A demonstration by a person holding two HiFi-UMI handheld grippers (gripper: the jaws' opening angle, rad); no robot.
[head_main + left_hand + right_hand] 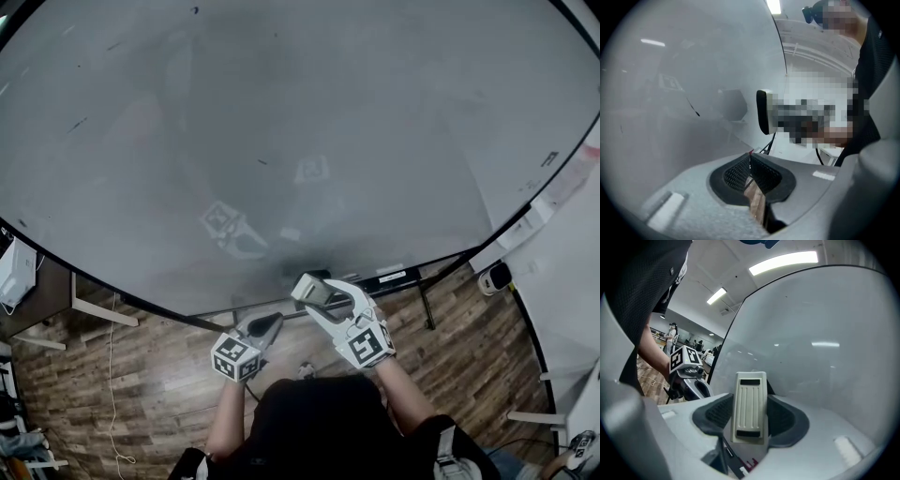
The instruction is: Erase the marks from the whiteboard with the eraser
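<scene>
The right gripper (750,401) is clamped on a white ribbed eraser (750,414), held upright close to the whiteboard's (281,122) lower edge, beside a dark smudge (302,262); contact cannot be judged. The left gripper (750,159) hangs just below that edge, its jaws together and empty.

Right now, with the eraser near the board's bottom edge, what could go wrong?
1. The eraser is clamped only by its long sides in the right gripper; pressing it on the whiteboard could twist it loose.
2. The small dark marks sit scattered well above it, so some could be missed.
</scene>
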